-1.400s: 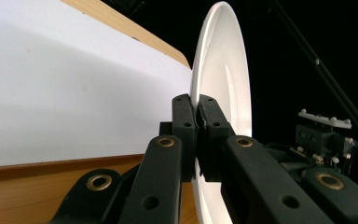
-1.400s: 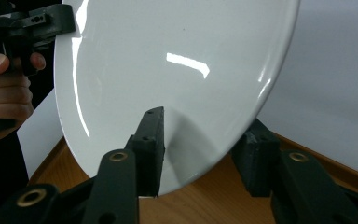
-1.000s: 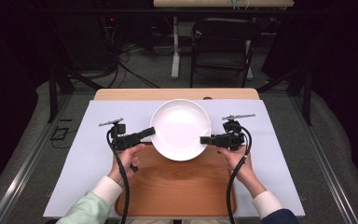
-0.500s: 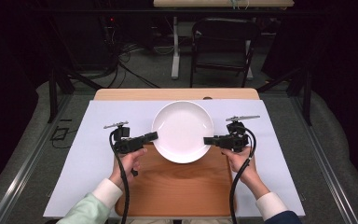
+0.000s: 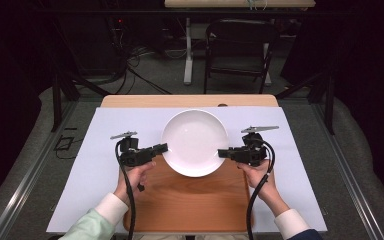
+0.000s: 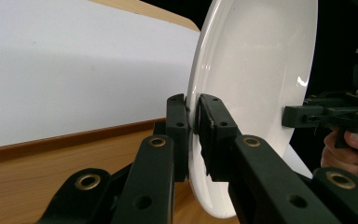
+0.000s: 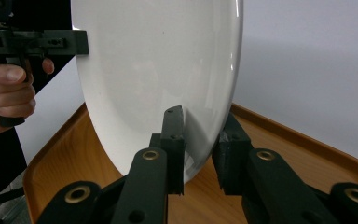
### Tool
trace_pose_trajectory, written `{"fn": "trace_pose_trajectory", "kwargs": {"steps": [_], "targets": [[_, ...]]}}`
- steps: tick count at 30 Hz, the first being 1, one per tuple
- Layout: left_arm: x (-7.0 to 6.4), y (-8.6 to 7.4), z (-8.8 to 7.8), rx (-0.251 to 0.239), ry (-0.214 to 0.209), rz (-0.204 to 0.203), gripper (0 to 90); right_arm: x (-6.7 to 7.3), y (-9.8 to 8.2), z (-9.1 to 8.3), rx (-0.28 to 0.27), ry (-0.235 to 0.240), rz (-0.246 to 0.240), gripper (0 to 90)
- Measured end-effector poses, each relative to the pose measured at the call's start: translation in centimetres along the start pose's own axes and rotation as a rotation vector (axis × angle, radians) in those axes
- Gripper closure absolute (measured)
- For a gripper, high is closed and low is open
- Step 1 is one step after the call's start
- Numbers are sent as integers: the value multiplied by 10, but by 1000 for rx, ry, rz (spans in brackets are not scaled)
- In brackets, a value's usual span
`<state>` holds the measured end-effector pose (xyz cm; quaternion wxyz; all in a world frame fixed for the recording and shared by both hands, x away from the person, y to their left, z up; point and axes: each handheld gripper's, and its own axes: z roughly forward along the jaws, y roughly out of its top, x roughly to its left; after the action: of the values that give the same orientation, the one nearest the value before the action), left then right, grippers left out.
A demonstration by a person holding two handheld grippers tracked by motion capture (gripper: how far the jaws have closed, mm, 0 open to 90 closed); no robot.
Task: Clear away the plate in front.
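A round white plate (image 5: 194,142) hangs between the two grippers, over the far end of a wooden tray (image 5: 195,200). My left gripper (image 5: 164,147) is shut on the plate's left rim. In the left gripper view its jaws (image 6: 193,112) pinch the thin edge of the plate (image 6: 256,70), one pad on each face. My right gripper (image 5: 221,152) is shut on the opposite rim. In the right gripper view its jaws (image 7: 200,126) straddle the edge of the plate (image 7: 158,60). Each gripper view also shows the other gripper across the plate, held by a hand.
The tray sits at the near middle of a table covered by a white sheet (image 5: 90,150). Past the table's far wooden edge (image 5: 190,101) are a dark chair (image 5: 240,45), cables and stand legs on the floor.
The plate and both grippers have drifted slightly toward the near side. Both grippers stay on the rim.
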<state>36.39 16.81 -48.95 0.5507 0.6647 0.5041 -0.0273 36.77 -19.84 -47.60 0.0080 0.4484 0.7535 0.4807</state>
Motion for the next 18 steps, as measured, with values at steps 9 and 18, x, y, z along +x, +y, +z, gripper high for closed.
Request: {"fn": "trace_pose_trajectory", "kwargs": {"steps": [9, 18], "targets": [[-1, -2, -8, 13, 10, 20, 824, 5, -2, 2, 15, 5, -18, 764], [-5, -5, -18, -8, 8, 25, 820, 18, -4, -3, 16, 3, -32, 768]]}}
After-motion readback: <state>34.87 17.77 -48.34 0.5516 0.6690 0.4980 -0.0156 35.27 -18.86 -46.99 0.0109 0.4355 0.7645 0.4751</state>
